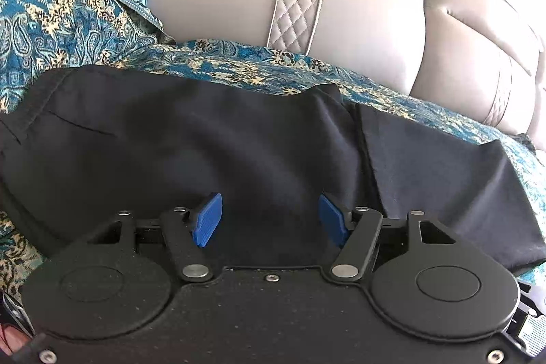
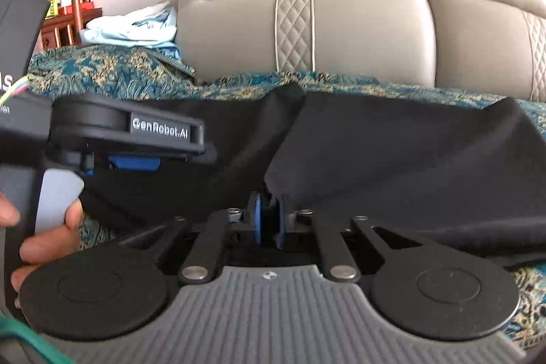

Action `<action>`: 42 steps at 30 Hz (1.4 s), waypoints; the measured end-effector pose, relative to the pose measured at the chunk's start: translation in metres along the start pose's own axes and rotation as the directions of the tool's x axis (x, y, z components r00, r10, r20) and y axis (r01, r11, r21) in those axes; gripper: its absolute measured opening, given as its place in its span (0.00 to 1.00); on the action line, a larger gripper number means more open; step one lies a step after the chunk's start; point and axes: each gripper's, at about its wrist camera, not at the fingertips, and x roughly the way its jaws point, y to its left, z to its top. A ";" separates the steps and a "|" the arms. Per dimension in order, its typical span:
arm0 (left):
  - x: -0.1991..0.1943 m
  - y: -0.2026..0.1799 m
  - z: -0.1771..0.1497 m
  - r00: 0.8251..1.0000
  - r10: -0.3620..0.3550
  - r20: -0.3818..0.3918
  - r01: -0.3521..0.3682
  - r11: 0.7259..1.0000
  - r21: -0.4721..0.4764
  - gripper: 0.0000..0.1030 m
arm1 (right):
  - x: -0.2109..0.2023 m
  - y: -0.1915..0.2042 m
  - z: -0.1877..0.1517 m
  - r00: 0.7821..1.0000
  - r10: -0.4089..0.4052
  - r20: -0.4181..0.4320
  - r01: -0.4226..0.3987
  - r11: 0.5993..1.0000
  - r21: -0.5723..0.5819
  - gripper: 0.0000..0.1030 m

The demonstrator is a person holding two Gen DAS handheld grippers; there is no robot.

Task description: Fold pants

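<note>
Two big things fill the background: a grey leather sofa back at the far side and the teal paisley throw covering the seat. The black pants lie spread across that throw, reaching left to right. They look light, soft and floppy, so I'd guess pinching a hem or folded edge works best. The left gripper hangs over the cloth with its jaws apart, nothing between them. The right gripper has its jaws clamped on a pants edge near the middle.
</note>
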 end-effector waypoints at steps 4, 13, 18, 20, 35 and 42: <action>0.001 -0.004 -0.002 1.000 0.012 0.002 -0.012 1.000 0.020 0.64 | -0.004 0.002 -0.002 1.000 0.022 0.007 -0.022 0.999 -0.025 0.49; 0.001 -0.006 -0.003 0.999 0.034 0.010 -0.035 0.998 0.046 0.77 | -0.022 -0.023 0.002 0.998 -0.011 0.063 0.011 1.000 -0.004 0.77; 0.001 -0.005 -0.004 0.999 0.046 0.011 -0.046 0.998 0.040 0.81 | -0.025 -0.045 0.009 0.983 -0.157 0.099 0.157 0.988 0.010 0.88; 0.000 -0.004 -0.005 0.998 0.054 0.013 -0.055 0.997 0.046 0.82 | -0.023 -0.052 0.009 0.975 -0.199 0.102 0.197 0.980 0.029 0.91; -0.018 0.020 -0.007 0.991 0.109 0.075 -0.109 0.994 -0.001 0.93 | 0.003 -0.041 -0.009 0.959 -0.277 0.064 0.280 0.958 -0.054 1.00; -0.043 0.102 -0.007 0.959 0.237 0.157 -0.184 0.939 -0.290 0.99 | -0.005 -0.039 -0.008 0.957 -0.260 0.128 0.267 0.963 -0.041 1.00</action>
